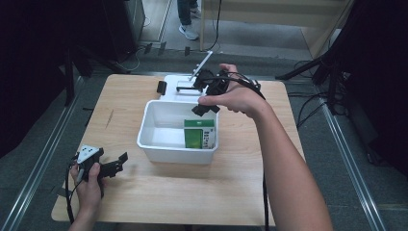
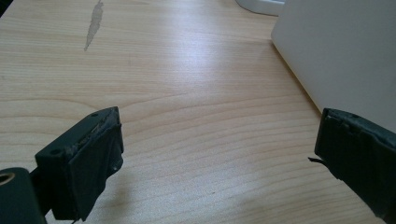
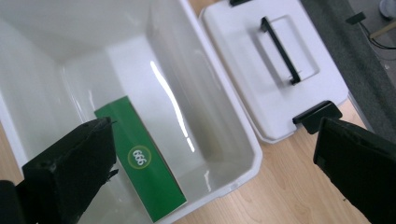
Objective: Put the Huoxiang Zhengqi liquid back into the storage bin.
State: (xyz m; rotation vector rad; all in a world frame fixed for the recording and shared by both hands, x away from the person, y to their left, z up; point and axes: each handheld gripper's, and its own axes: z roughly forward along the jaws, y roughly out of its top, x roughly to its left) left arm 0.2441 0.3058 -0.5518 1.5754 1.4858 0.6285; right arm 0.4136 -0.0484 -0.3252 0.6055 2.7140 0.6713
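Note:
A white bin (image 1: 144, 139) stands in the middle of the wooden table (image 1: 192, 192). A green box (image 1: 195, 134) with a white side panel leans against the bin's right wall. In the right gripper view the green box (image 3: 144, 168) lies in the bin (image 3: 196, 93) below the jaws. My right gripper (image 1: 206, 108) hovers over the bin's far right corner, open and holding nothing (image 3: 215, 140). My left gripper (image 1: 120, 163) rests low near the table's front left, open and empty (image 2: 219, 140), with the bin's outer wall (image 2: 345, 56) at its right.
The bin's white lid (image 1: 175, 89) with a black handle lies flat behind the bin, and shows beside it in the right gripper view (image 3: 243, 51). A grey scuff (image 1: 109, 118) marks the table at left. A person's legs (image 1: 187, 19) and stand legs with cables surround the table.

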